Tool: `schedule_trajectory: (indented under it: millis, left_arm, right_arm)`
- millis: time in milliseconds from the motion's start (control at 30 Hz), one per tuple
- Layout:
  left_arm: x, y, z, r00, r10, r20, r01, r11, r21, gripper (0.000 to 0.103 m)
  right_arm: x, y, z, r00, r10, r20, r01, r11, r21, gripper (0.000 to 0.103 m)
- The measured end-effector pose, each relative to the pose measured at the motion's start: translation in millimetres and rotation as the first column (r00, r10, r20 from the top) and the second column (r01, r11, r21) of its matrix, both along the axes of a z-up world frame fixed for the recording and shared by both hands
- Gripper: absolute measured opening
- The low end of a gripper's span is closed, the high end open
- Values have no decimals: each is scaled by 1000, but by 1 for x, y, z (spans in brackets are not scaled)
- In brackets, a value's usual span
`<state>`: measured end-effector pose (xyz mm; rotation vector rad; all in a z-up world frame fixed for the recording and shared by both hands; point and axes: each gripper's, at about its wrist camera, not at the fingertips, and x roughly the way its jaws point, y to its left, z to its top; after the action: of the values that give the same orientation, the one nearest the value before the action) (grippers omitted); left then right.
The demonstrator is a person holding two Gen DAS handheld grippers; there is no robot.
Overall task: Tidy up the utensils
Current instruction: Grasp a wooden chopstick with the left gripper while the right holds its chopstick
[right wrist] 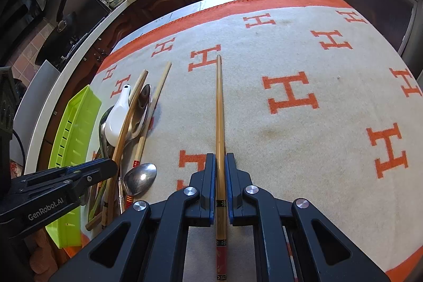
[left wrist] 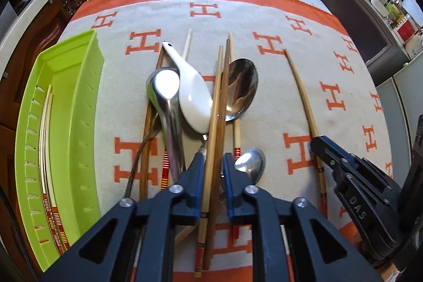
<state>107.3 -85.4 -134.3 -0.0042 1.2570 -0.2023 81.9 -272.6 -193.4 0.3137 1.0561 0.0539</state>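
My right hand-held gripper (right wrist: 219,176) clamps a lone chopstick (right wrist: 219,110) for the green tray (left wrist: 79,97) at nine o'clock; my left hand-held gripper (left wrist: 213,171) straddles, unclamped, two chopsticks (left wrist: 215,136).

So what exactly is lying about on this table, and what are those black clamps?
cloth: one, cream with orange H letters, covering the table
tray: one, lime green, left edge
tray chopsticks: about two, pale with red-striped ends, inside the tray
metal spoons: at least three, silver, in the central pile
ceramic spoon: one, white, in the pile
pile chopsticks: several, brown and pale, crossing the spoons
lone chopstick: one, light brown, right of the pile
left gripper: black and blue, around two pile chopsticks, grip unclear
right gripper: black and blue, clamped on the lone chopstick
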Motion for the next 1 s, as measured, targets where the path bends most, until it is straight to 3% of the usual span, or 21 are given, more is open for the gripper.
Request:
schedule_trajectory:
  millis: [433, 500, 667, 1000]
  left_arm:
    - [14, 7, -13, 1000, 4, -24, -5, 1000, -30, 20]
    - [16, 11, -14, 999, 17, -32, -19, 998, -58, 16]
    - [12, 9, -13, 1000, 25, -17, -25, 999, -41, 10]
    - [5, 11, -7, 1000, 17, -22, -17, 999, -36, 8]
  right_arm:
    - [0, -1, 0, 1000, 4, 1, -4, 1000, -1, 6]
    - [1, -1, 0, 1000, 4, 1, -4, 1000, -1, 6]
    - [2, -1, 0, 1000, 6, 1, -6, 1000, -6, 6]
    - [3, -2, 0, 1000, 8, 0, -8, 1000, -8, 6]
